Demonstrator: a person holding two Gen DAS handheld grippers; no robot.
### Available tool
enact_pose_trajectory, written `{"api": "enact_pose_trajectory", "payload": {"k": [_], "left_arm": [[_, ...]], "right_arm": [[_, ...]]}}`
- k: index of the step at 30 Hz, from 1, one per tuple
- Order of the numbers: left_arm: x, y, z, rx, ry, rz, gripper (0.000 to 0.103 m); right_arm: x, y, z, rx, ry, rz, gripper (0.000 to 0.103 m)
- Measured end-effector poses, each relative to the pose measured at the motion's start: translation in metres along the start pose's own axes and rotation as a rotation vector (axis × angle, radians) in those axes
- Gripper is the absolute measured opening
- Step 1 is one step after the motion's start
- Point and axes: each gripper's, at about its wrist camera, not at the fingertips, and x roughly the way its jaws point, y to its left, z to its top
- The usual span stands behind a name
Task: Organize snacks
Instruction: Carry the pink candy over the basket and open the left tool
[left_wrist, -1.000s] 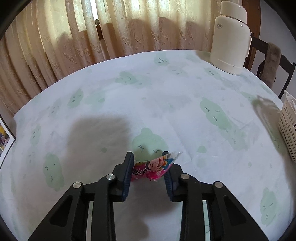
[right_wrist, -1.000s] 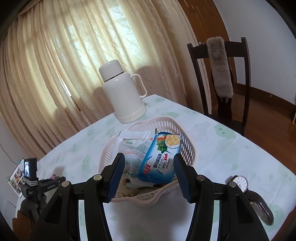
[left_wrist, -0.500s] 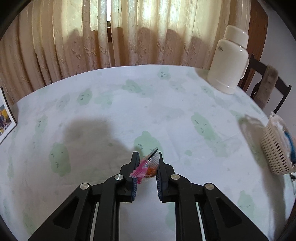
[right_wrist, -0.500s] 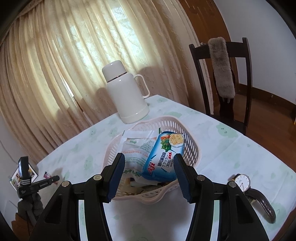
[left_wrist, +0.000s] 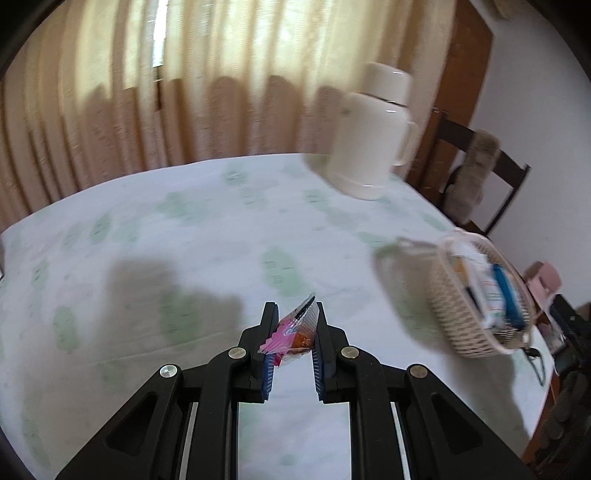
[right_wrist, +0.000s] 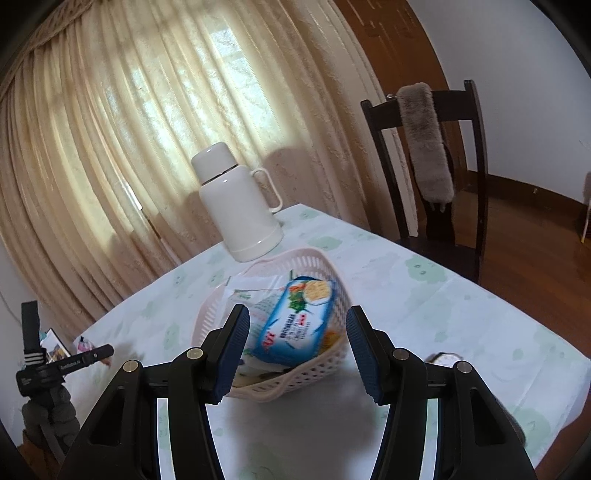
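Now left gripper (left_wrist: 294, 325) fingers pinch the pink snack packet (left_wrist: 291, 332); right gripper (right_wrist: 295, 332) fingers gape wide.

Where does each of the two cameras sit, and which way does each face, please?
Left wrist: sits on the left gripper, facing across the table; its fingers pinch a pink snack packet.
Right wrist: sits on the right gripper, fingers apart, facing the basket of snacks.
Shared: basket, white thermos, chair, curtains.
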Motion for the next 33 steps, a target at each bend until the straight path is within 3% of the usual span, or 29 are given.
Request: {"api": "enact_pose_trajectory", "payload": {"k": [16,24,28,33], "left_arm": [[0.007,-0.133,0.015,0.138,0.043,-0.23,0.015],[0.021,-0.173,0.008,0.188,0.082,-0.247,0.017],[0.027,-0.181,0.004,0.2,0.095,-0.251,0.035],[0.03,-0.179,0.002,0.194,0.102,-0.239,0.036]], "right_arm": [[-0.014,-0.037,-0.003,0.041,0.0,0.006,0.056],[-0.015,-0.045,-0.005,0.057,0.005,0.005,0.056],[-0.015,-0.048,-0.005,0.065,0.006,0.006,0.056],[-0.016,-0.051,-0.006,0.066,0.008,0.007,0.056]]}}
